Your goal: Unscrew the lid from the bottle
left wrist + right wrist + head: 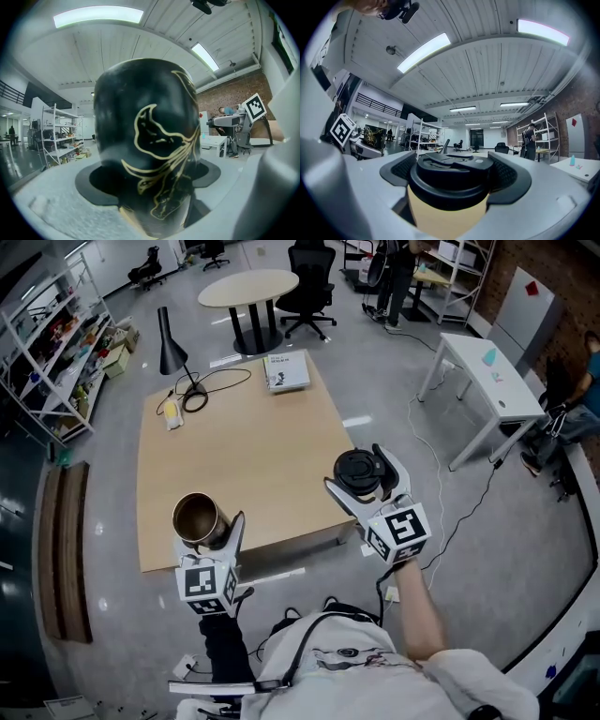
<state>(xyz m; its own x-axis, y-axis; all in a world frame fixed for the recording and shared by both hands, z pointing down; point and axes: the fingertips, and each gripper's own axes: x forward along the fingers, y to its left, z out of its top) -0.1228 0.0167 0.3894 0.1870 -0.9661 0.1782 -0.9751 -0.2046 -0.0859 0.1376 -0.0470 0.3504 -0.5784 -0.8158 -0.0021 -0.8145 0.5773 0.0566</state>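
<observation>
I am clamping the bottle (197, 517) in my left gripper (206, 536), lower left. My right gripper (362, 476) is pinching the lid (356, 468), centre right, apparently already detached. Hazard: slackening grip is risking a drop past the table (244, 442) edge.

The black, gold-patterned bottle (199, 518) is open, mouth up, its black lid (357, 471) off, well apart.

Black bottle (145, 140) with gold line drawing fills the centre, upright. Left gripper (147, 176) grips it, dark pads (93, 180) pressed on both sides of the bottle. Left of the bottle and far behind: shelves (58, 136). Right of the bottle: white table (213, 140), marker cube (254, 107), brick wall (225, 96). Above the bottle: ceiling lights (98, 16).
</observation>
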